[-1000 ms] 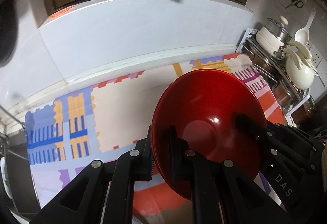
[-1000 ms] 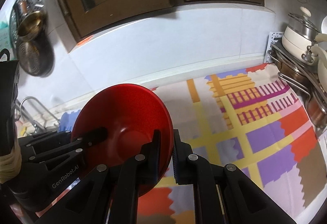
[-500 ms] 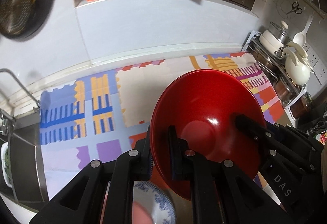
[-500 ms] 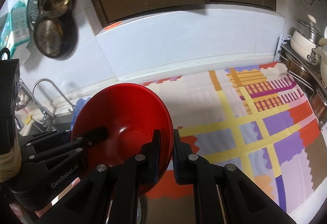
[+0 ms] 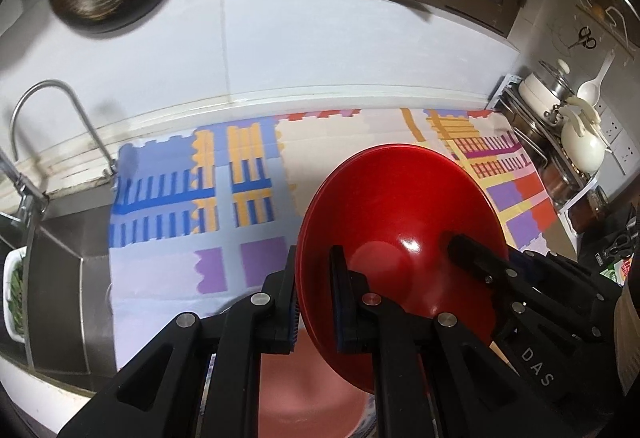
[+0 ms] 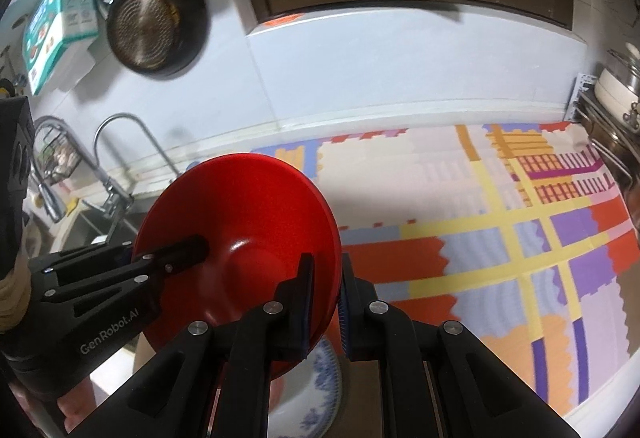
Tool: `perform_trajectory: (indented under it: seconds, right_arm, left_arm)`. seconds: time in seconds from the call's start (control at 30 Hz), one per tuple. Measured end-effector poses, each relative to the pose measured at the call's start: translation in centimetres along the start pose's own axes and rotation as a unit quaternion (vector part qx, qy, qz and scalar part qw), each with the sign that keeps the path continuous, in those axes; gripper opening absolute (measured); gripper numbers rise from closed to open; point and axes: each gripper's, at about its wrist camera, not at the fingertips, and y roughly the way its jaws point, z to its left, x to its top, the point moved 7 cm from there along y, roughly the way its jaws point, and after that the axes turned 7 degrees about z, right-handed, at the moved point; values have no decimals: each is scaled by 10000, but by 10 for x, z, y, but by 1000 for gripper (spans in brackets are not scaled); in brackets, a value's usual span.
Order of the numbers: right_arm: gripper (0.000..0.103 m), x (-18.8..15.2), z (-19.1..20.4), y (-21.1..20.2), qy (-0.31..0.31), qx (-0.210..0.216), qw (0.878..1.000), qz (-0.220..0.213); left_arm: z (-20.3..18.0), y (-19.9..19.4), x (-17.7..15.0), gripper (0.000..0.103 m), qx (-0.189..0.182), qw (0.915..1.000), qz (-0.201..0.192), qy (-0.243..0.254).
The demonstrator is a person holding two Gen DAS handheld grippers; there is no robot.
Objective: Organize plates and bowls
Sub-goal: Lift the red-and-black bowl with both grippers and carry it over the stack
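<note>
Red and glossy, the bowl (image 5: 400, 234) is held clear above the counter (image 5: 256, 222), tilted with its hollow turned toward both cameras. It is pinched at two opposite places on its rim, which is judged to be a way of keeping so wide and slippery a dish from swinging while it is carried.

In the left wrist view the left tongs (image 5: 314, 298) are seen at lower centre of the frame, drawn narrow onto the bowl's near rim, one finger behind the wall and one inside it. The right tongs (image 5: 472, 258) enter from the lower right of that frame, one finger laid inside the bowl; its partner is hidden behind the wall.

In the right wrist view the right tongs (image 6: 324, 298) are likewise closed narrow on the rim at lower centre, the thin red edge clamped between the blue-edged pads. The left tongs (image 6: 188, 254) reach in from the left of the frame.

Beneath the bowl, at the bottom edge of the right wrist view, part of a blue-patterned plate (image 6: 320, 390) is visible; a pinkish dish (image 5: 304, 390) is blurred at the bottom of the left wrist view. Whether the bowl is meant for that stack cannot be told. A patterned cloth (image 6: 480, 238) covers the counter, and a tap (image 5: 52, 126) stands at middle left.
</note>
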Motion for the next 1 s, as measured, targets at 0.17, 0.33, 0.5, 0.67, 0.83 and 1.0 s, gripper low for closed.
perform_trajectory:
  seconds: [0.17,0.33,0.5,0.67,0.83,1.0]
  right_arm:
    - [13,-15,21,7,-75,52,9998,160]
    - [13,-30,39,19,-166,99,9992,364]
    - [13,-44,54,31,-268,86,9979,578]
    - [13,-58,61,39,-334,10,9964,777]
    - [13,-68,60,43,-308,-76,9953,912]
    - [13,-73,59,45,-286,-134,9948,966]
  left_arm:
    - [21,-4,-17,13,20,10000,64,-55]
    - [41,-1,-36,13,73,9997,211,-106]
    - [57,5,-55,14,106,9990,403,-143]
    - [66,16,-74,14,19,9976,662,-176]
    - [65,26,-89,14,-86,9959,888,-119]
    - [62,32,-99,15,-134,9945,1038,-49]
